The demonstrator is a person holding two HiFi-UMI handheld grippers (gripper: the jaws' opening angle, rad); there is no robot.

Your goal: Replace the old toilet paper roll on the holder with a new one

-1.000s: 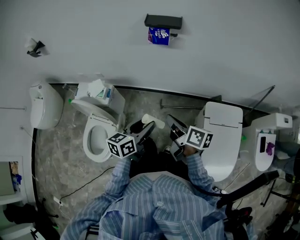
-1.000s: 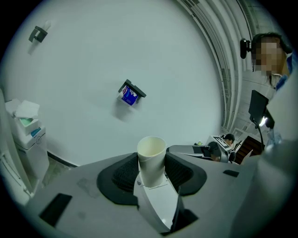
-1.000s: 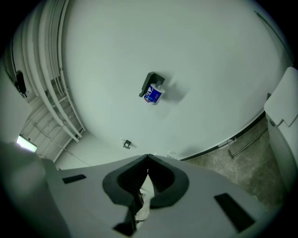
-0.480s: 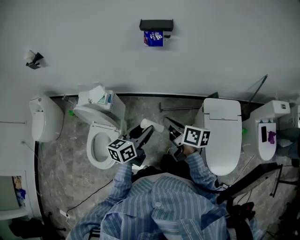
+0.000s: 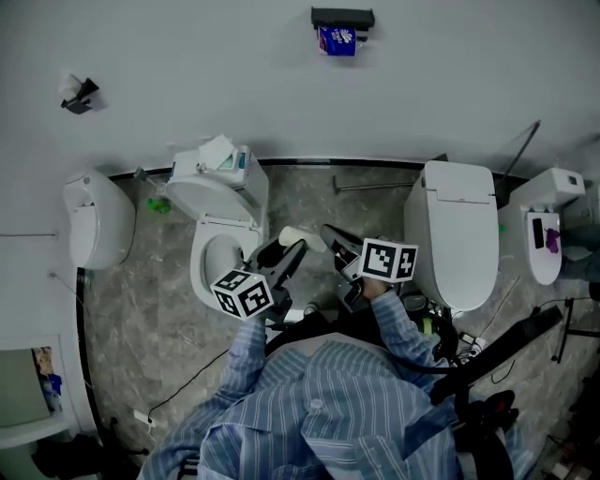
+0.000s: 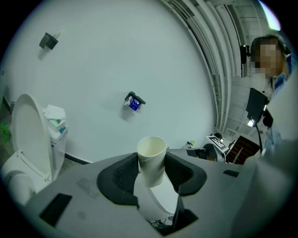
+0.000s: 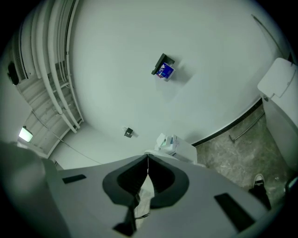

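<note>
Left gripper view: left gripper (image 6: 152, 173) clamped on 1 cardboard toilet-roll tube (image 6: 151, 149); right gripper (image 7: 147, 161) jaws pressed together; wall holder (image 5: 342, 17) well apart.

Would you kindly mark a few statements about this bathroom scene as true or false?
1. The left gripper holds a tube between its jaws. True.
2. The right gripper is wide open. False: its jaws are shut, with nothing held between them.
3. The toilet ahead of the left gripper has its lid up. True.
4. The holder is bare. False: a blue pack sits just under it.
</note>
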